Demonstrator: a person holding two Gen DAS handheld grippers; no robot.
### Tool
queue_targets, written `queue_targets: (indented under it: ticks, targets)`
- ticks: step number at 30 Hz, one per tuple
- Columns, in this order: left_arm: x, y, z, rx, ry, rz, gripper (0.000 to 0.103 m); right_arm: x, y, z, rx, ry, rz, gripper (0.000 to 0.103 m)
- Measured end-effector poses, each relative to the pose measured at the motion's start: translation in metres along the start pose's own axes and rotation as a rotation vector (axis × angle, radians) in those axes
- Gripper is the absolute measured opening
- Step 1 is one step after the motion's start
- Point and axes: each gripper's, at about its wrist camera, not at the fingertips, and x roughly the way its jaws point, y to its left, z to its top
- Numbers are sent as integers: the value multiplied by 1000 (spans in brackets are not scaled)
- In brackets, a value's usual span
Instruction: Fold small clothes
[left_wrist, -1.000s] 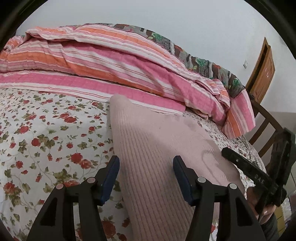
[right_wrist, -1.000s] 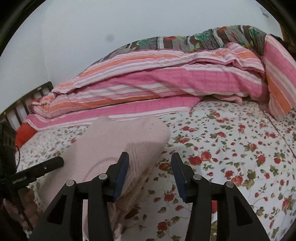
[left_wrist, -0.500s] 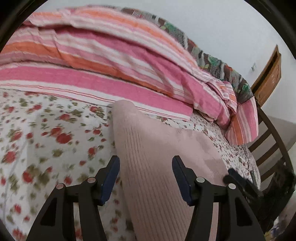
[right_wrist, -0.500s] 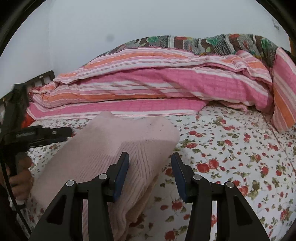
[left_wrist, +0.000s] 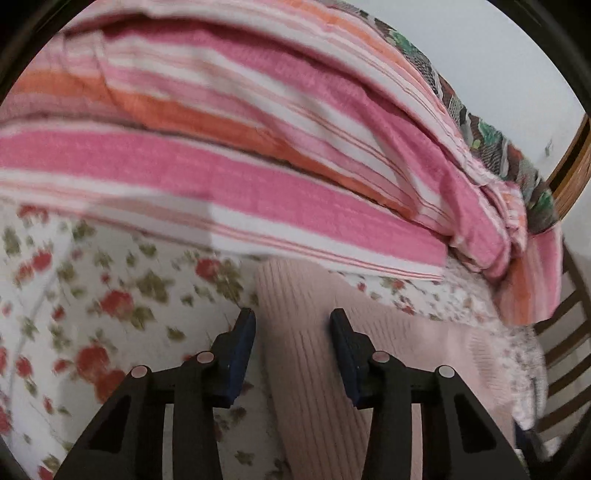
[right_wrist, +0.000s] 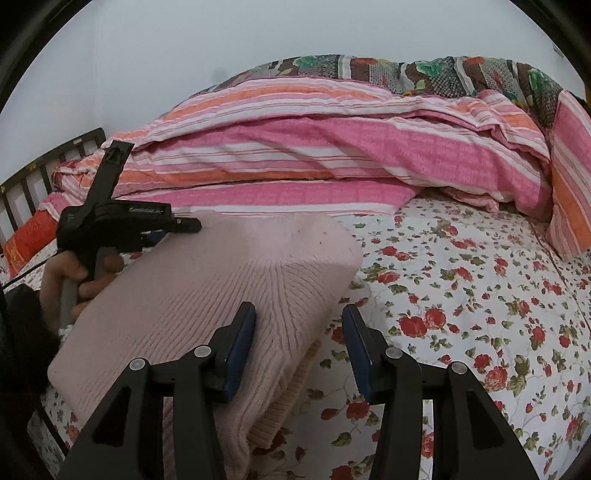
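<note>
Nearest to me, my left tool (left_wrist: 292, 345) is narrowing its jaws around the ribbed edge of the pink sweater (left_wrist: 332, 369); knit is lying between the pads, though I am not seeing them press yet. My right tool (right_wrist: 298, 347) is standing half spread, its left pad against the sweater's (right_wrist: 221, 295) corner fold, its right pad over bare sheet, pinching nothing. The sweater is lying folded on the flowered bed (right_wrist: 461, 295), partly draped and lifted. I am judging it soft, light and stretchy, so I am favouring the thick doubled edge for a hold. Beyond, the striped quilt (right_wrist: 332, 166) is lying heaped against the wall.
</note>
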Motion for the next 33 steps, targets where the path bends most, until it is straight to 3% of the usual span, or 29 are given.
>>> queue_targets:
  ticks: [4,7,13,23,33]
  targets:
    - [-17,-21,-4,110,-44,69,35,1,-2,0,3,5,-2,49]
    - [-27,-38,-11,192,-19,66,35,2,-5,1,19,10,6,51]
    - [-41,-62,-47,324,3,149,35,2,-7,1,40,17,15,51]
    - [-83,-77,-80,324,-26,160,35,-1,-6,2,49,22,8,51]
    - [-114,-87,-118,321,-41,158,43,-11,-12,-1,86,26,44,51]
